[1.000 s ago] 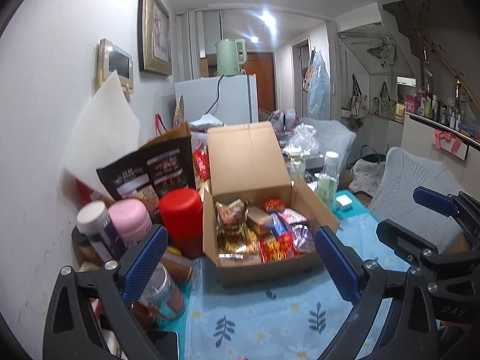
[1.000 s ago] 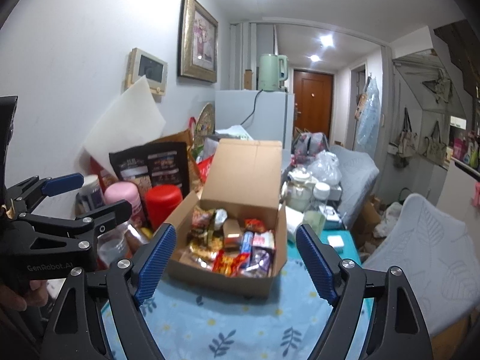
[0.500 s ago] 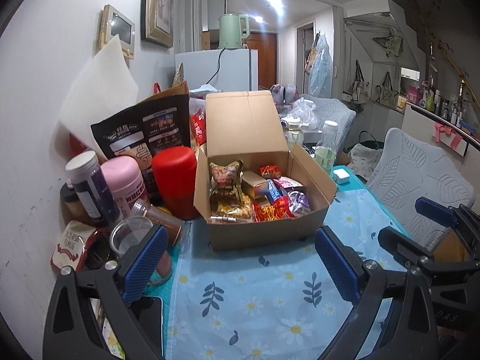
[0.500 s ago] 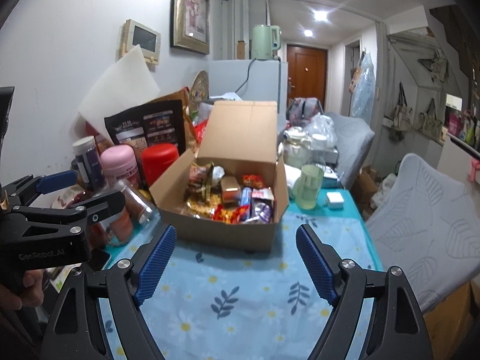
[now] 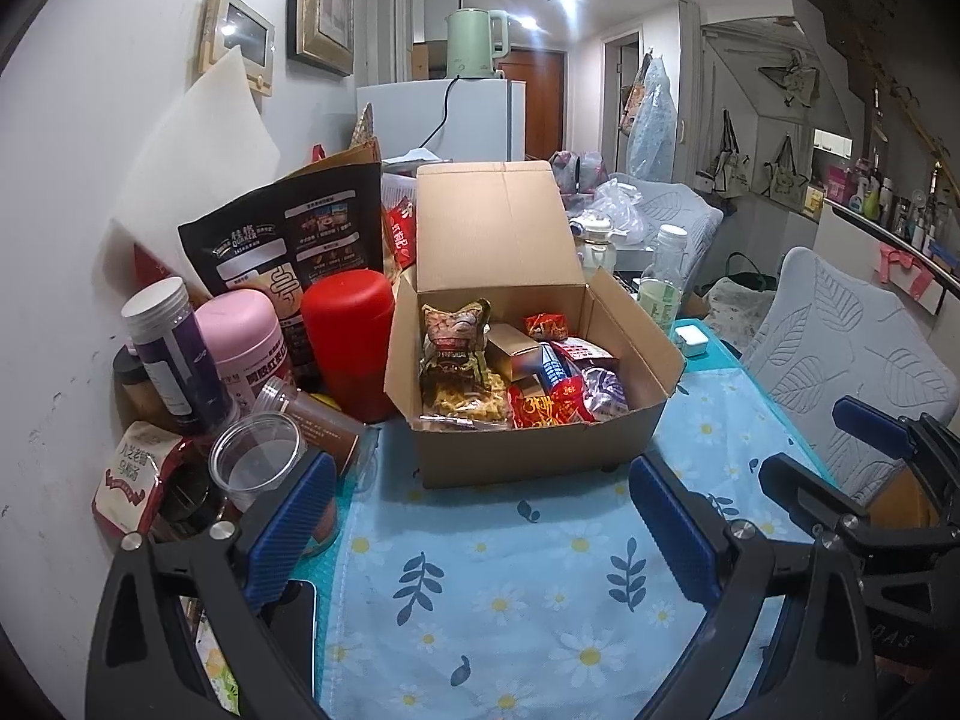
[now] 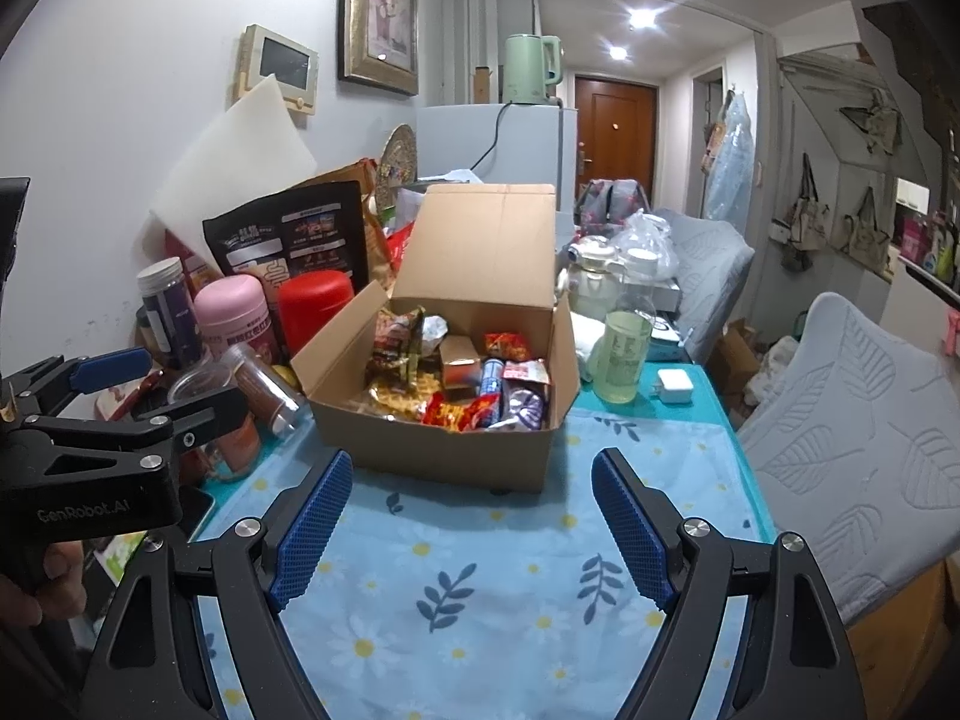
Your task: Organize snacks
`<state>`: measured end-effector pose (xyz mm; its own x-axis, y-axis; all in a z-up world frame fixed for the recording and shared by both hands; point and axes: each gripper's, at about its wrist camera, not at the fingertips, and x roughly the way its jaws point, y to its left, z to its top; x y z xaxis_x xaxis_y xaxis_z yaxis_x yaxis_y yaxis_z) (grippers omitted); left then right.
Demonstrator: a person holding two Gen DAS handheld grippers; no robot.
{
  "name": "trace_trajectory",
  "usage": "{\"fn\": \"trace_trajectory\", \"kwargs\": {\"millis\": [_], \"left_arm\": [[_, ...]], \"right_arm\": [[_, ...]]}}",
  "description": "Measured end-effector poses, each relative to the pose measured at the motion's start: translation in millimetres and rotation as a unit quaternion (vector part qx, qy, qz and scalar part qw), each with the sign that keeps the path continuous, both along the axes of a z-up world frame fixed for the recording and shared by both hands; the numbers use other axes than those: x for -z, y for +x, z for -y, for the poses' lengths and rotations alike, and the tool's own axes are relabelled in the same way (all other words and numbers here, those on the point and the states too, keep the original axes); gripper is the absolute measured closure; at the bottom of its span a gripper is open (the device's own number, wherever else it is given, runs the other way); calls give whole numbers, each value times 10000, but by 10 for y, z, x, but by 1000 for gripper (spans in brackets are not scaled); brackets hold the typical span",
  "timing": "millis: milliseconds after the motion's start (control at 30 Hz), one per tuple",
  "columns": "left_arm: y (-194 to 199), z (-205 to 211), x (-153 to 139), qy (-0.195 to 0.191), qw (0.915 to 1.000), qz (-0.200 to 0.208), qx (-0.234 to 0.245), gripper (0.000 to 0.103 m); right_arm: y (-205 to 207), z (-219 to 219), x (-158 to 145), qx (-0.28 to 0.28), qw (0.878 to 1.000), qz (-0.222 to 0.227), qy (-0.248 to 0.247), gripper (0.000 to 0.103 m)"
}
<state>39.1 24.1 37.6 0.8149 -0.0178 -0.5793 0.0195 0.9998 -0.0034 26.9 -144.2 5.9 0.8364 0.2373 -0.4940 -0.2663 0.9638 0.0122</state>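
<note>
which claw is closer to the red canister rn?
Left. The left claw sits on the canister's side of the table, nearer the red canister by the wall. The right claw is farther out, facing the box. Both open, empty.

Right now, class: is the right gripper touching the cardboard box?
Apart. The right wrist view shows bare tablecloth between the right gripper and the cardboard box.
</note>
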Motion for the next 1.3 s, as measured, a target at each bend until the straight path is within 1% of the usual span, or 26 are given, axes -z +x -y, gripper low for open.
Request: {"fn": "trace_trajectory", "kwargs": {"millis": [167, 267, 533, 933, 1300], "left_arm": [[28, 35, 17, 7, 10000, -52, -30, 3], [47, 65, 22, 13, 10000, -68, 36, 3], [38, 70, -9, -37, 9999, 9, 122, 3], [-13, 1, -32, -48, 10000, 35, 60, 3], [-38, -30, -20, -28, 10000, -54, 79, 3]], "right_arm": [[26, 47, 19, 69, 10000, -29, -25, 20], [16, 72, 14, 159, 9999, -6, -52, 20], [-1, 130, -8, 332, 9994, 9, -1, 20], [-2, 119, 26, 364, 9993, -110, 57, 20], [-30, 73, 20, 401, 9991, -128, -3, 20]]}}
